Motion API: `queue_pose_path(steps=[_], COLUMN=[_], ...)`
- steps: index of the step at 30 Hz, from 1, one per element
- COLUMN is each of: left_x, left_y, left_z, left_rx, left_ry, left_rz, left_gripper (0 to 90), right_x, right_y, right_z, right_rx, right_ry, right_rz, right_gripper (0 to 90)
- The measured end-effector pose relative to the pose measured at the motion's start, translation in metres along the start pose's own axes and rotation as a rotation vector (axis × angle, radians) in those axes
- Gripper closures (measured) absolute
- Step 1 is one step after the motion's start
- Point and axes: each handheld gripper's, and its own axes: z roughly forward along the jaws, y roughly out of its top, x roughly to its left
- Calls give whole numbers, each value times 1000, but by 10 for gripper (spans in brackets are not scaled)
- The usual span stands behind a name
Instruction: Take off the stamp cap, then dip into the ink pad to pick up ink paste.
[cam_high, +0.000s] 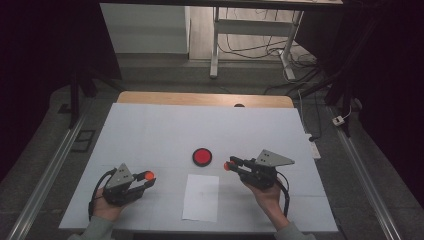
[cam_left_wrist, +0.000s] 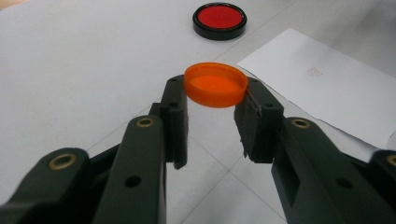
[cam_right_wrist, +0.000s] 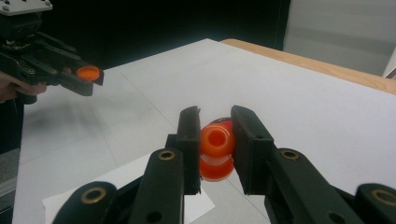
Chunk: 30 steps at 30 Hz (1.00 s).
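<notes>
At lower left of the high view, left tongs grip an orange cap. Right tongs, right of centre, clamp an orange stamp.

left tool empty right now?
No: in the left gripper view the left tool is shut on the orange cap, pinched at its rim and held above the table.

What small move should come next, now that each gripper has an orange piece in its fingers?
Probably bring the right gripper, shut on the orange plastic stamp body, down toward the round red ink pad in its black case. The left gripper holds the shallow orange plastic cap clear of it, so the stamp looks uncapped, and the white paper sheet lies waiting.
</notes>
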Motion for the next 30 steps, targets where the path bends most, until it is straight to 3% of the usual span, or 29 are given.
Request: queue_pose_path(steps=[15, 30], left_x=[0, 0], left_y=[0, 1], left_z=[1, 2], left_rx=[4, 4], left_ry=[-1, 1], left_rz=[4, 4], left_gripper=[650, 650], right_x=[0, -5], right_y=[3, 12], right_z=[1, 12], right_rx=[-6, -5], right_ry=[-2, -16], right_rz=[-7, -21], right_gripper=[730, 729])
